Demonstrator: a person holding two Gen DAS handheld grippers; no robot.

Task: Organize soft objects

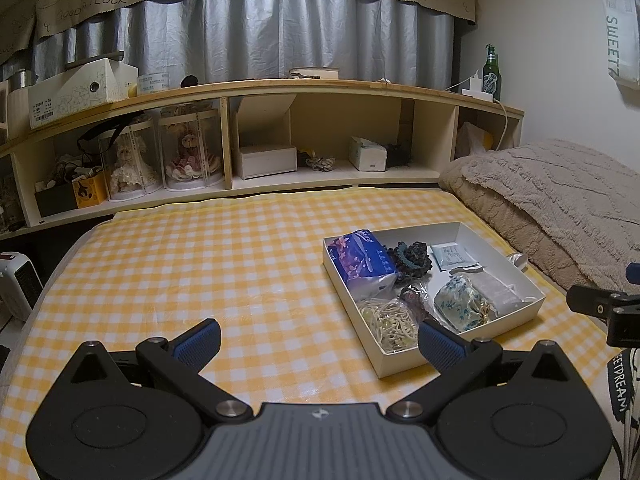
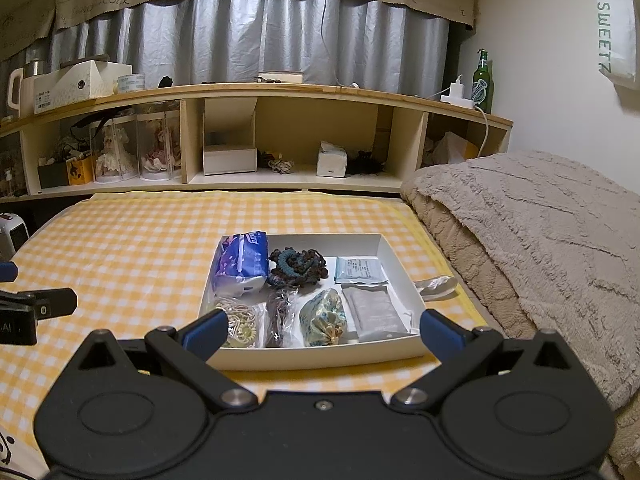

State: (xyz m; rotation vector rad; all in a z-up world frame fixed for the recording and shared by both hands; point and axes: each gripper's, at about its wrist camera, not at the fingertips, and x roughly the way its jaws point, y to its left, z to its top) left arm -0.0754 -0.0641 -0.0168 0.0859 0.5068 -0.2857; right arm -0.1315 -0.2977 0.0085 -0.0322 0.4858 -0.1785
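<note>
right tool (image 2: pixel 322 330) is seen nearest, spread wide with nothing held, its blue pads flanking the near wall of the white box (image 2: pixel 320 356). left tool (image 1: pixel 320 338) is likewise wide apart and empty, hovering over the checked sheet (image 1: pixel 180 264) with its right pad overlapping the box's near corner in view.

soft objects are already lying inside the box: elastic bands in a bag (image 2: pixel 240 326), a dark bagged item (image 2: pixel 278 316), a floral pouch (image 2: pixel 324 316) and a grey packet (image 2: pixel 372 314) along the near side; a blue tissue pack (image 2: pixel 240 264), a crocheted scrunchie (image 2: pixel 298 266) and a pale sachet (image 2: pixel 358 270) along the far side. a crumpled clear wrapper (image 2: pixel 436 284) is noted just outside the box's right wall.

step judged: sorting appears nearly done, or between picks. the next move probably calls for the wrapper to be fetched, with a light pinch on a thin, yielding thing.

surface: bed with yellow-white check. a beige fleece blanket (image 2: pixel 540 240) is folded at right. beyond, a low shelf unit (image 2: pixel 280 92) with boxed dolls, a green bottle (image 2: pixel 483 76), and grey curtains (image 2: pixel 260 36).
</note>
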